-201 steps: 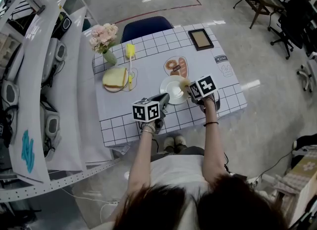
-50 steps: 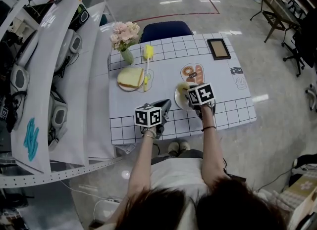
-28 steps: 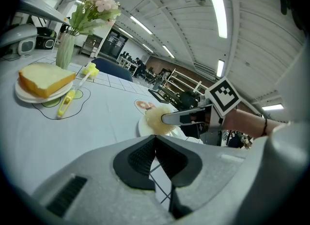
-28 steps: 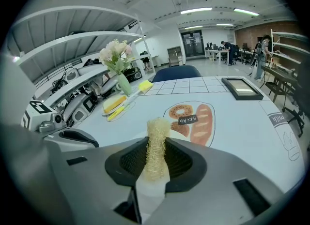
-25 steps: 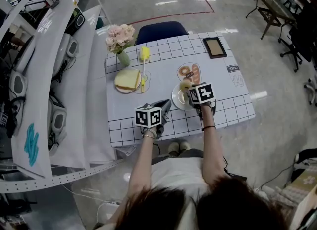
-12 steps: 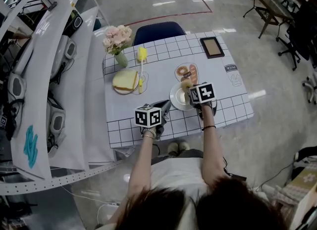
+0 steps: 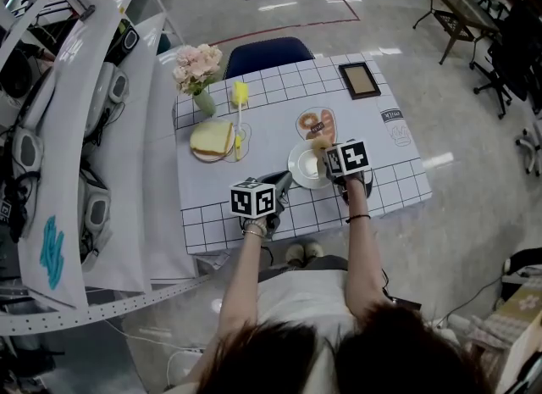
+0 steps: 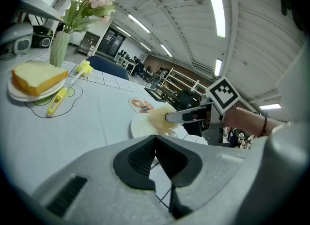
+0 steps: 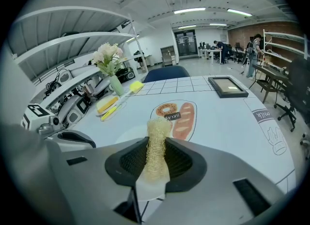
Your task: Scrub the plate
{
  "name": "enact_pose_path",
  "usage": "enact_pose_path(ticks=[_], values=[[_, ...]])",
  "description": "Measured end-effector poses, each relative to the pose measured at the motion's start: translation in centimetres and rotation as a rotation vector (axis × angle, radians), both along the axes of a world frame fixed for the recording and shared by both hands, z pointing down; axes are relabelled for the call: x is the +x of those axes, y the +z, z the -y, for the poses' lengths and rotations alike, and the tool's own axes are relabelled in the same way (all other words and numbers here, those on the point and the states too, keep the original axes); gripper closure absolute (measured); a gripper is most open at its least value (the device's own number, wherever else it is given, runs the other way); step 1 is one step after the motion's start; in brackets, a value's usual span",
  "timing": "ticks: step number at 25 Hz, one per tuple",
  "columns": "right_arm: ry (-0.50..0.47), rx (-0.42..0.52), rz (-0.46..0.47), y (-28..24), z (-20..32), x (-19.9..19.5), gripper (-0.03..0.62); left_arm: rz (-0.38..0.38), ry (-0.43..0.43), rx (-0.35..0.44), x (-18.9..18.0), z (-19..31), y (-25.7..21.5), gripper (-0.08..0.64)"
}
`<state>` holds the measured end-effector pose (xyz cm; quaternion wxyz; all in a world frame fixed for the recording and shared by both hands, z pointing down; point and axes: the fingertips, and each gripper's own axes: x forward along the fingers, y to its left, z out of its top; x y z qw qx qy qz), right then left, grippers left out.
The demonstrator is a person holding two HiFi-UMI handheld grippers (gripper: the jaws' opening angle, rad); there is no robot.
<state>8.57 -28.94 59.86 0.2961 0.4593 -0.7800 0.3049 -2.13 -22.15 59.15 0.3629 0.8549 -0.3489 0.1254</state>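
Both forearms reach forward over the white grid-edged desk (image 7: pixel 271 142). The right gripper (image 7: pixel 323 154) clamps a pale fibrous scrub pad (image 9: pixel 156 142) whose tip meets the round white plate (image 7: pixel 299 166) near the desk's front edge. The left gripper (image 7: pixel 282 182), its jaws closed on nothing, points at the plate from just beside it.

In the last 2 seconds my right gripper (image 7: pixel 324 152) slid the scrubber (image 7: pixel 319 143) slightly rightwards along the plate (image 7: pixel 300 169) far rim.
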Motion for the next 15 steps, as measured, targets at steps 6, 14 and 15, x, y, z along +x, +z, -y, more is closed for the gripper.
enact_pose_path(ticks=[6, 14, 15], values=[[-0.011, -0.006, -0.014, -0.1, -0.3, 0.6, 0.508, -0.001, 0.0, 0.002, 0.2, -0.1, 0.0, 0.549], [-0.055, -0.028, -0.046, -0.2, -1.1, 1.2, 0.508, 0.001, 0.008, 0.002, 0.7, -0.3, 0.0, 0.549], [-0.059, -0.031, -0.048, -0.2, -1.2, 1.3, 0.508, 0.001, 0.008, 0.002, 0.8, -0.4, 0.0, 0.549]])
